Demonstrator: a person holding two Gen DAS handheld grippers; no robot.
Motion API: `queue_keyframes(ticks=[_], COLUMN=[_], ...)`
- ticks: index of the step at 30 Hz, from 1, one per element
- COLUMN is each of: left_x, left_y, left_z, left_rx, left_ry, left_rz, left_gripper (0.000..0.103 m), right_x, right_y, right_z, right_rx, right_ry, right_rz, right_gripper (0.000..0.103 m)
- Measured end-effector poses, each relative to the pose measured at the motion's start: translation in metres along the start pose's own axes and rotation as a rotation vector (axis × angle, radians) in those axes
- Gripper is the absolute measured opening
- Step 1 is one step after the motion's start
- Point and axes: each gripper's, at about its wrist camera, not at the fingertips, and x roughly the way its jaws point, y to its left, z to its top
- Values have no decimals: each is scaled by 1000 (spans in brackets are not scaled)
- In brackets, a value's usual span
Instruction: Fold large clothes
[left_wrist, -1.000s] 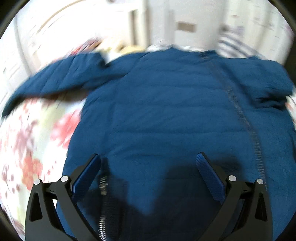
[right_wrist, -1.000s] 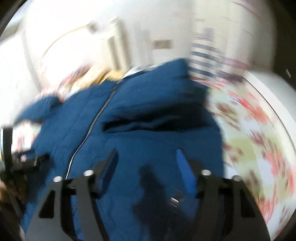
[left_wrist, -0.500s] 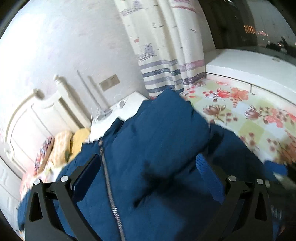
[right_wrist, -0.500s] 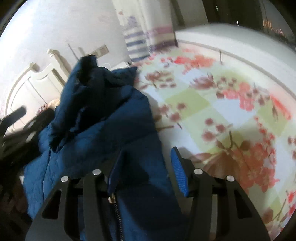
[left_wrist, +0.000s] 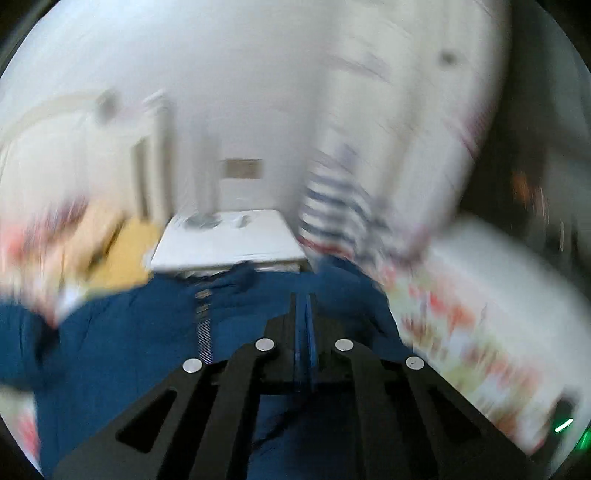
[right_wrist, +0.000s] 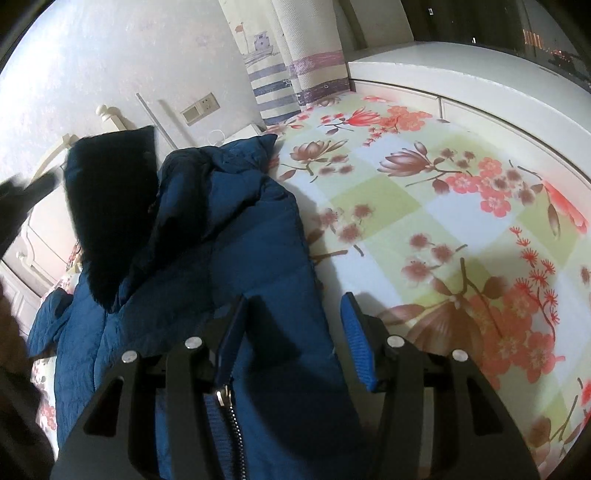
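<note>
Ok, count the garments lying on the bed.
1: a blue padded jacket lies along the left side of the floral bedspread, its right half folded over. Others may sit outside both views.

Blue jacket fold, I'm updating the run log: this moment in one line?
blue jacket: on floral sheet | left hand-held gripper: shut, nothing visibly gripped | right hand-held gripper: open over hem

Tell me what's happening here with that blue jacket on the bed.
A person is folding a blue padded jacket on a bed with a floral sheet, using a handheld tool in each hand. The left tool is shut above the jacket; the blurred view does not show whether fabric is pinched in it. The right tool has its fingers apart, straddling the jacket's edge near the zipper without pinching it. One side of the jacket already looks turned over onto the rest.
</note>
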Motion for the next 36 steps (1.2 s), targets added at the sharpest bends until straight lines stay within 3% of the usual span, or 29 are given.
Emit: queue_keyframes(ticks=[4, 6, 8, 11, 15, 17, 19, 21, 22, 24, 26, 29, 30, 31, 32, 33, 36], left_x=[-48, -59, -61, -53, -13, 8, 30, 43, 46, 53, 66, 94, 104, 109, 116, 114, 77], left_y=[122, 165, 185, 159, 51, 6, -41, -75, -96, -123, -148, -164, -164, -163, -159, -154, -121], left_z=[-11, -29, -45, -55, -60, -63, -68, -76, -78, -81, -85, -86, -85, -85, -87, -87, -62], left_rx=[-307, -384, -396, -228, 170, 274, 377, 475, 539, 628, 726, 808, 815, 821, 828, 817, 588], left_ry=[-27, -1, 37, 102, 203, 240, 272, 238, 185, 131, 128, 135, 154, 172, 220, 227, 128], left_rz=[-20, 40, 119, 152, 50, -17, -66, -41, -40, 1, 35, 179, 204, 214, 181, 163, 40], left_gripper=[8, 8, 9, 9, 9, 12, 26, 90, 99, 99, 99, 99, 92, 80, 48, 28, 22], right_x=[0, 1, 1, 3, 3, 3, 4, 4, 4, 5, 6, 6, 7, 6, 6, 6, 7], right_y=[1, 2, 3, 5, 5, 5, 5, 4, 4, 4, 3, 4, 3, 3, 3, 3, 3], right_z=[-1, -1, -1, 0, 0, 0, 1, 1, 1, 1, 1, 1, 1, 1, 1, 1, 1], right_rx=[0, -4, -10, -21, -22, -20, -19, -19, -19, -17, -19, -25, -25, -23, -23, -22, -21], right_ry=[0, 1, 2, 5, 5, 4, 4, 5, 5, 5, 6, 7, 8, 7, 7, 6, 6], right_rz=[1, -1, -3, -8, -10, -10, -8, -7, -3, 2, 7, 14, 18, 22, 20, 22, 22], right_gripper=[52, 53, 55, 56, 56, 56, 56, 57, 57, 58, 61, 63, 64, 64, 64, 64, 64])
